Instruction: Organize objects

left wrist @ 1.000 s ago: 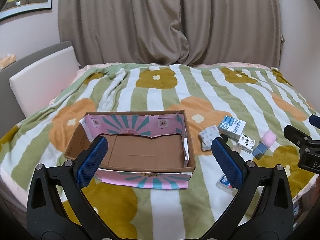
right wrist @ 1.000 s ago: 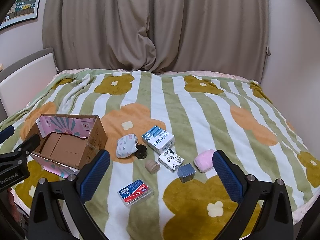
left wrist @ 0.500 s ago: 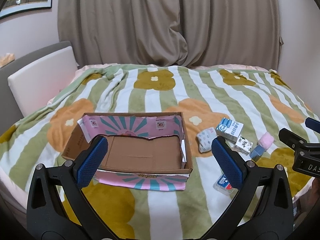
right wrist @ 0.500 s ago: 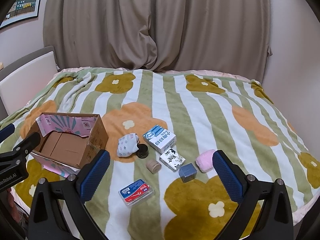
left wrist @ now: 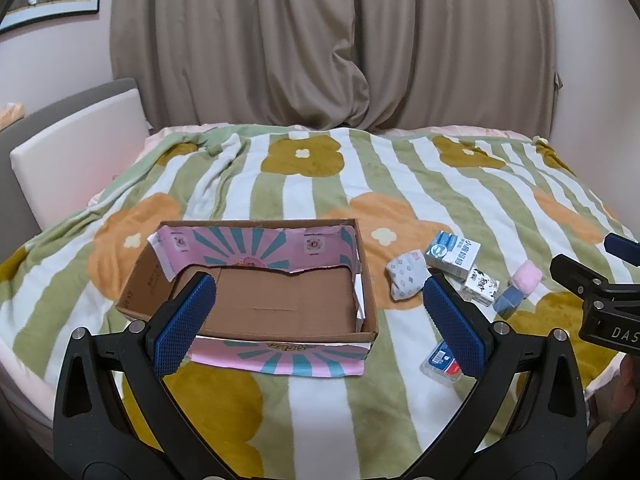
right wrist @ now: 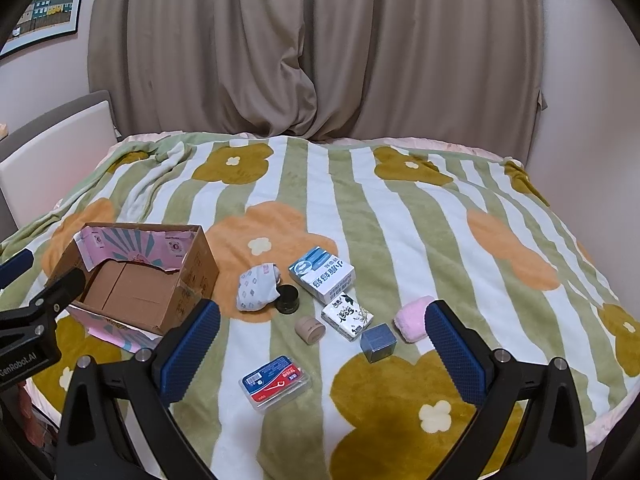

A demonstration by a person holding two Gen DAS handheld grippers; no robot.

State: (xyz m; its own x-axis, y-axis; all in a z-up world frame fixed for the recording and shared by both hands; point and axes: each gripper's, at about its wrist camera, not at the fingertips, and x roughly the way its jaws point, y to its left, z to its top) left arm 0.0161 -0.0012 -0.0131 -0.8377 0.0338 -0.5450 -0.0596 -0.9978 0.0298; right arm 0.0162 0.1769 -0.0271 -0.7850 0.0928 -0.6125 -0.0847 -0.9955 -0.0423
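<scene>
Blanket (right wrist: 360, 208) | 1 cardboard box (right wrist: 192, 276) | 8 loose items | left claw (left wrist: 320, 320), right claw (right wrist: 322, 354) both wide, empty

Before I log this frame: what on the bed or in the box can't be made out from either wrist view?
- Cardboard box: near inside corner, hidden by its own wall in both views.
- Flat plastic case: left wrist view, half covered by the left gripper finger.
- Black round jar and tan roll: hidden in the left wrist view, seen only from the right.
- Print on the blue-white carton: too small to read.
</scene>
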